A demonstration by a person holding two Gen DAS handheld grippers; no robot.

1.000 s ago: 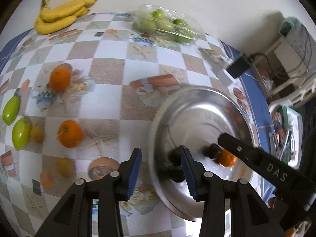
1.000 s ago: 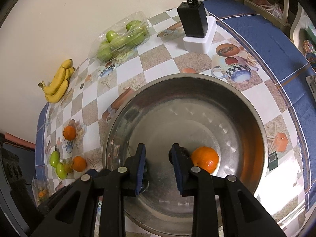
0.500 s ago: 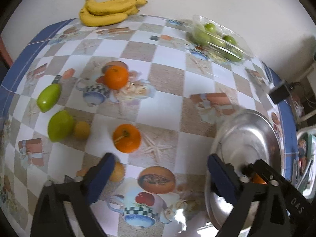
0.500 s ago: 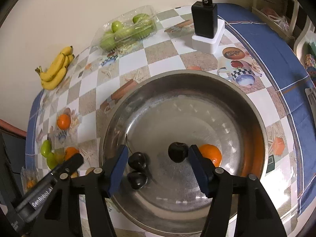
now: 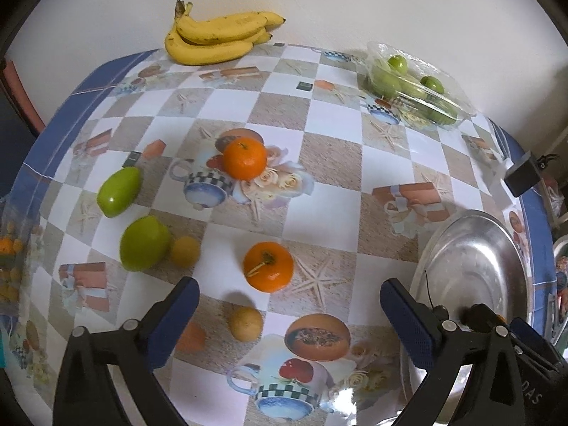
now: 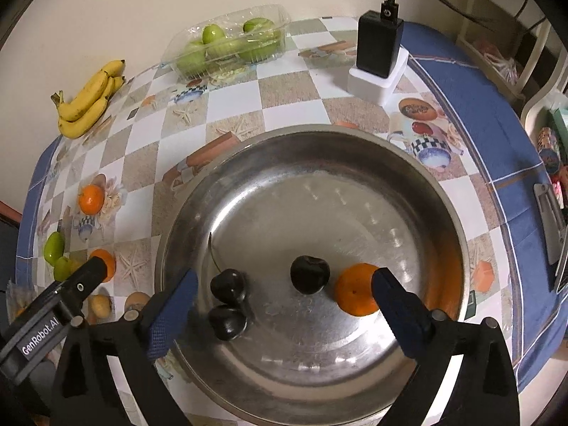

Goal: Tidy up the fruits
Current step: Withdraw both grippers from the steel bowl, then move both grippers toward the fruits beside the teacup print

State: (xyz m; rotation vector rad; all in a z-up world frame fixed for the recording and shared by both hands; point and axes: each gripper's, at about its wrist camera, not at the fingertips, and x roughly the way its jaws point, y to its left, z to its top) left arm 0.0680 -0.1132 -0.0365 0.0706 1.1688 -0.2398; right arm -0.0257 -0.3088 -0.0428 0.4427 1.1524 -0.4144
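Checkered oilcloth printed with teacups, starfish and gift boxes covers the table [image 5: 330, 149], which has a blue border and meets a plain pale wall at the top of both views.

Since a second ago both claws have spread. The left gripper [image 5: 289, 314] was half closed beside the steel bowl [image 5: 475, 266] then; it has since swung away over the open cloth with its jaws wide apart and empty, and the bowl now sits at the right edge of its frame. The right gripper [image 6: 282, 307] was nearly pressed together low in the bowl; now it is spread wide and holds nothing, and three dark cherries [image 6: 308, 274] lie loose on the bowl floor, two touching at lower left and one near the centre, just beside an orange [image 6: 355, 289].

Only the left view shows the loose fruit clearly: one orange [image 5: 268, 266] just above the jaw gap, another orange [image 5: 245, 158] at frame centre, two green fruits [image 5: 143, 243] at left, and small yellow fruits [image 5: 245, 323] near the left finger. Bananas [image 5: 216, 33] lie at top centre, and a clear box of green fruit [image 5: 413, 83] sits at upper right.

Only the right view shows the bowl's whole inside, plus a black charger on a white block [image 6: 378, 56] at upper right.
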